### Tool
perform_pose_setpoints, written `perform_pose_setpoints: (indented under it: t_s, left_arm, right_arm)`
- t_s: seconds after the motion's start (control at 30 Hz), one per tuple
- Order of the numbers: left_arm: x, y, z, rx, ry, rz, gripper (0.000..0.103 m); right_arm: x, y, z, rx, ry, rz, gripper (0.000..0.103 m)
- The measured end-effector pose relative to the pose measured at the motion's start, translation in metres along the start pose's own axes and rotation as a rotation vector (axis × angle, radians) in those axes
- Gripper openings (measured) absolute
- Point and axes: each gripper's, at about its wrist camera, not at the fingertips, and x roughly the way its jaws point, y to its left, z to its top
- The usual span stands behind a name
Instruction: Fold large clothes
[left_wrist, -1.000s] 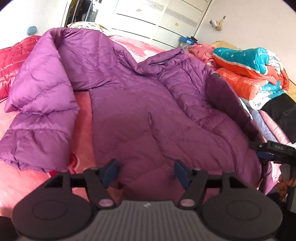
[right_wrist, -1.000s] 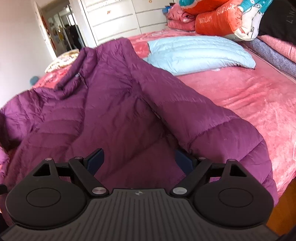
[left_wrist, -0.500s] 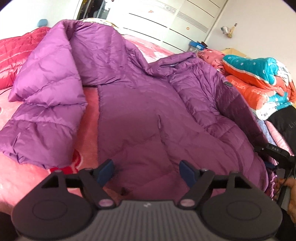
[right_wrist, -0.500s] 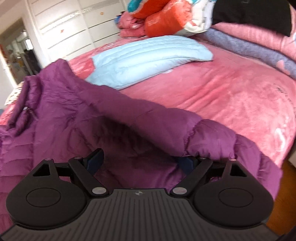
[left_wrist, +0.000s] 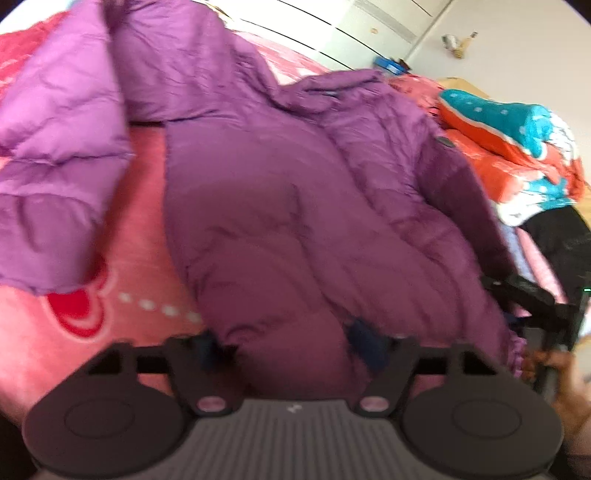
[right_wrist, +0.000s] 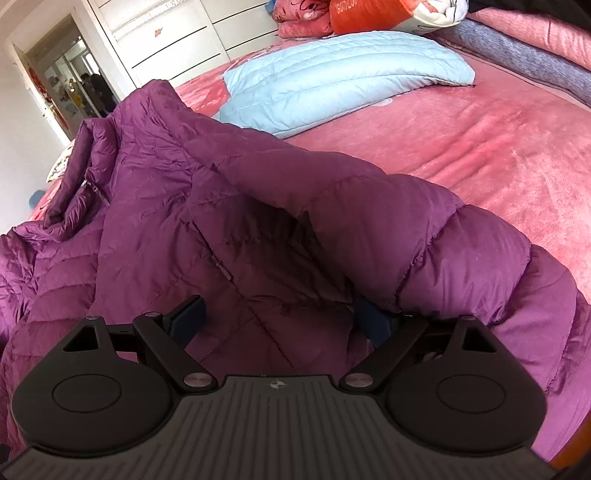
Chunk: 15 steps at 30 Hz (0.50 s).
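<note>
A large purple down jacket (left_wrist: 288, 206) lies spread on a pink bed cover (left_wrist: 140, 266), collar at the far end. One sleeve (left_wrist: 55, 155) lies out to the left. My left gripper (left_wrist: 288, 343) is open, its fingers straddling the jacket's near hem. In the right wrist view the jacket (right_wrist: 155, 229) fills the left, and its other sleeve (right_wrist: 424, 258) lies across the front. My right gripper (right_wrist: 280, 317) is open over the jacket, the right finger tucked under that sleeve. The right gripper also shows in the left wrist view (left_wrist: 535, 306), at the jacket's right edge.
A light blue down jacket (right_wrist: 340, 74) lies farther back on the pink bed (right_wrist: 480, 147). Folded orange and teal quilts (left_wrist: 517, 140) and dark bedding are stacked at the right. White wardrobes (right_wrist: 166, 40) and a doorway stand behind. A red quilted item (left_wrist: 14, 55) is far left.
My left gripper has dropped closer, so the hem now sits between its fingers. My right gripper has swung left and nearer, with the sleeve now over its right finger.
</note>
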Motion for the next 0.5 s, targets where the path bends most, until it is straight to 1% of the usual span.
perform_pose_setpoints:
  t_s: [0.03,0.1,0.2,0.27,0.33,0.37,0.4,0.43,0.47,0.5]
  left_arm:
    - [-0.001,-0.003,0.002,-0.006,0.005,-0.026,0.052]
    - [-0.005,-0.013,0.008,-0.011,-0.005,-0.092,0.043]
    - [-0.016,-0.031,0.022,0.000,-0.052,-0.185,0.037]
    - [-0.023,-0.037,0.033,-0.050,-0.092,-0.263,0.036]
    - [-0.032,-0.035,0.045,-0.149,-0.156,-0.350,0.036]
    - [-0.035,-0.033,0.049,-0.185,-0.185,-0.369,0.036]
    - [-0.037,-0.032,0.052,-0.210,-0.212,-0.362,0.036]
    - [-0.037,-0.031,0.052,-0.213,-0.222,-0.333,0.036]
    - [-0.036,-0.030,0.051,-0.200,-0.218,-0.292,0.037]
    - [-0.033,-0.028,0.048,-0.185,-0.197,-0.236,0.037]
  right_arm:
    - [-0.001,0.000,0.000,-0.002,-0.001,0.002,0.103]
    - [-0.002,-0.001,0.000,-0.002,-0.004,0.014,0.103]
    - [-0.004,-0.002,-0.001,0.003,-0.003,0.042,0.103]
    - [-0.005,-0.003,-0.001,0.002,-0.002,0.050,0.103]
    - [-0.008,-0.005,-0.001,0.008,-0.003,0.060,0.103]
    - [-0.009,-0.006,-0.001,0.013,-0.005,0.067,0.103]
    - [-0.010,-0.006,-0.002,0.018,-0.007,0.074,0.103]
    - [-0.010,-0.007,-0.002,0.021,-0.008,0.079,0.103]
    - [-0.010,-0.007,-0.001,0.023,-0.008,0.083,0.103]
    - [-0.011,-0.007,-0.002,0.023,-0.008,0.084,0.103]
